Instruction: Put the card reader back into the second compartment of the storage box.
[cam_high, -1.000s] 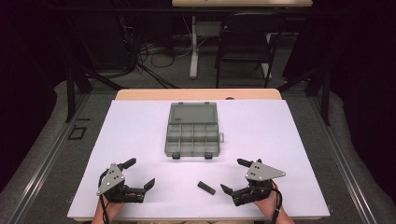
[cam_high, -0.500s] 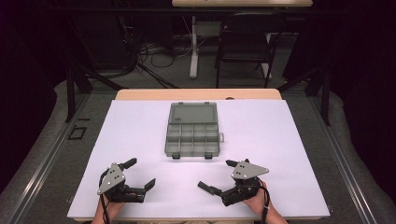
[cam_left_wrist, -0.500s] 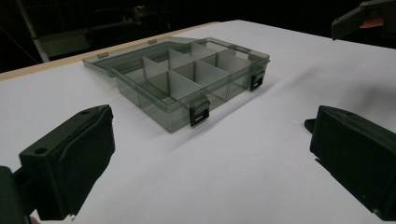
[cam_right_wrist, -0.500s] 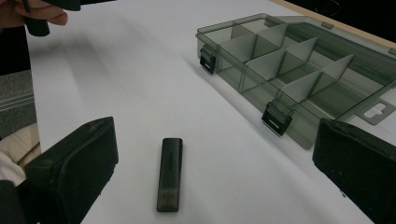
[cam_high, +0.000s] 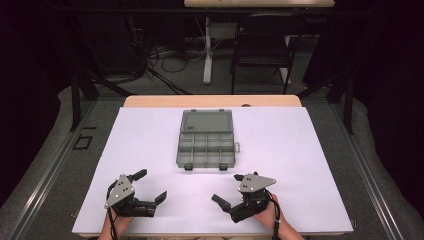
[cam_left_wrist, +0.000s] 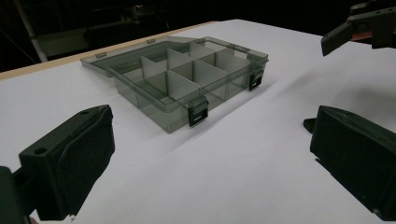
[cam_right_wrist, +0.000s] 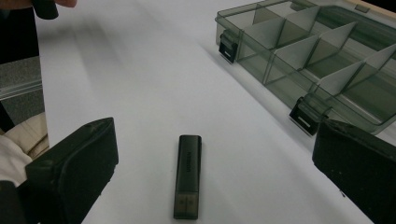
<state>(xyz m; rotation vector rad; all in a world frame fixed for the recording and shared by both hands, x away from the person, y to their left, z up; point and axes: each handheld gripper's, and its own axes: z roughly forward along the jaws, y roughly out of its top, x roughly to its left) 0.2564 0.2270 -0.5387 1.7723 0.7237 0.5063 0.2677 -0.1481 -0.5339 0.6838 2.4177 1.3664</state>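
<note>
A clear grey organizer box (cam_high: 206, 145) lies open at the table's middle, its divided compartments empty and its lid (cam_high: 206, 120) flat behind it. In the right gripper view a small black USB stick (cam_right_wrist: 187, 176) lies flat on the white table, between the wide-apart jaws of my right gripper (cam_right_wrist: 217, 158), untouched. From above, the right gripper (cam_high: 228, 188) sits near the front edge, just in front of the box, jaws spread toward the left. My left gripper (cam_high: 152, 185) stands open at the front left with nothing between its jaws, and the box (cam_left_wrist: 187, 79) lies ahead of it.
The white table top (cam_high: 300, 150) has bare room on both sides of the box. A wooden strip (cam_high: 210, 101) runs along its far edge. A chair (cam_high: 262, 45) and cables stand on the floor beyond. The box's two latches (cam_right_wrist: 306, 117) face the grippers.
My right gripper has slid left along the front edge, and its open jaws now stand on either side of the USB stick. The left gripper and the box have not moved.
</note>
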